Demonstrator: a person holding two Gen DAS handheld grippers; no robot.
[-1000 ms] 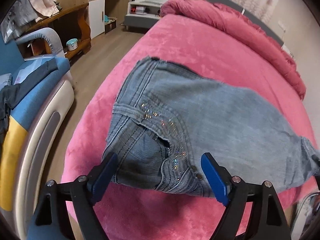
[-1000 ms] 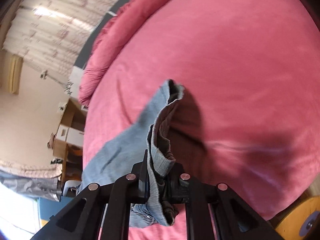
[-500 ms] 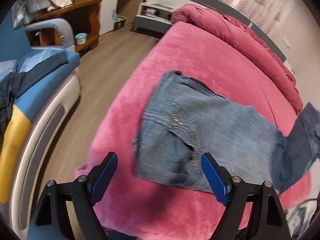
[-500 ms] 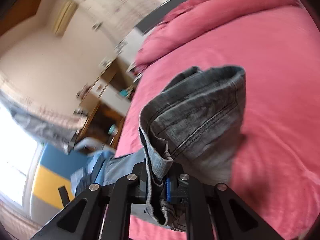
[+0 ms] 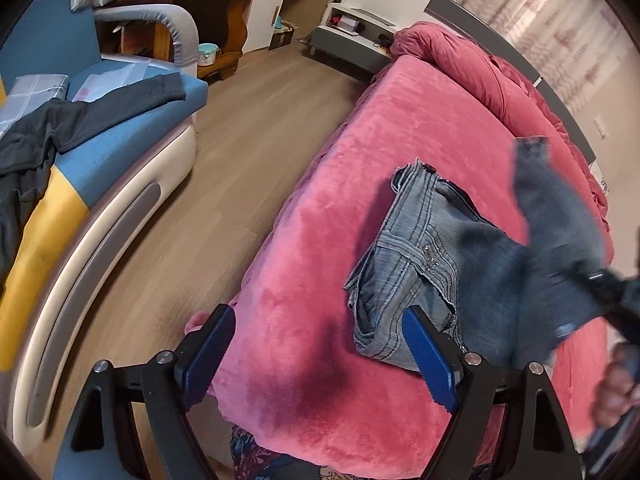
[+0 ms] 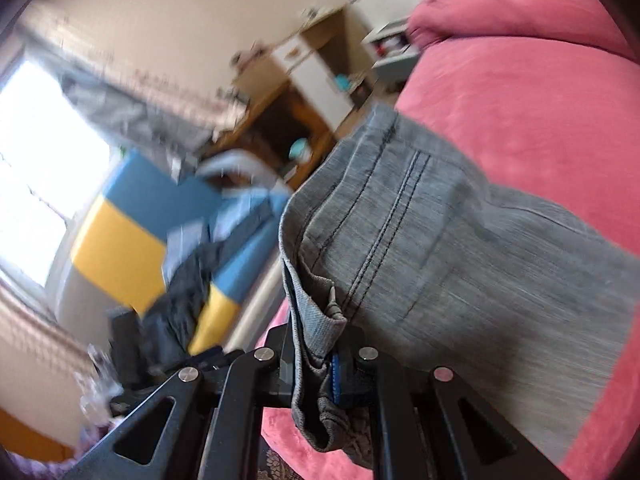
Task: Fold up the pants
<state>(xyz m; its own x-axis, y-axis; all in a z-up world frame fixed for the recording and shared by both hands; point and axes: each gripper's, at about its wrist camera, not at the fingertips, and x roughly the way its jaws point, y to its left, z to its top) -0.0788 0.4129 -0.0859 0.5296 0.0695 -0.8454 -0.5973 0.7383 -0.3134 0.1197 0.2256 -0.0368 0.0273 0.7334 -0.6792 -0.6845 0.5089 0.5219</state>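
Pants: our faded blue denim pants (image 5: 424,276) lay waist-end on the plush pink bed (image 5: 400,128), near its edge.
Right gripper (image 6: 320,364): fingers clenched on the raised hem.
Left gripper (image 5: 316,356): fingers spread, empty.
Risk: we judged the thick hem could slip (fold lands crooked).

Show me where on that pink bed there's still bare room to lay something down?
Bare pink blanket lies between the jeans and the rolled duvet, and between the jeans and the floor-side edge by the open left claw. The right side is crowded: the right claw holds a leg there.
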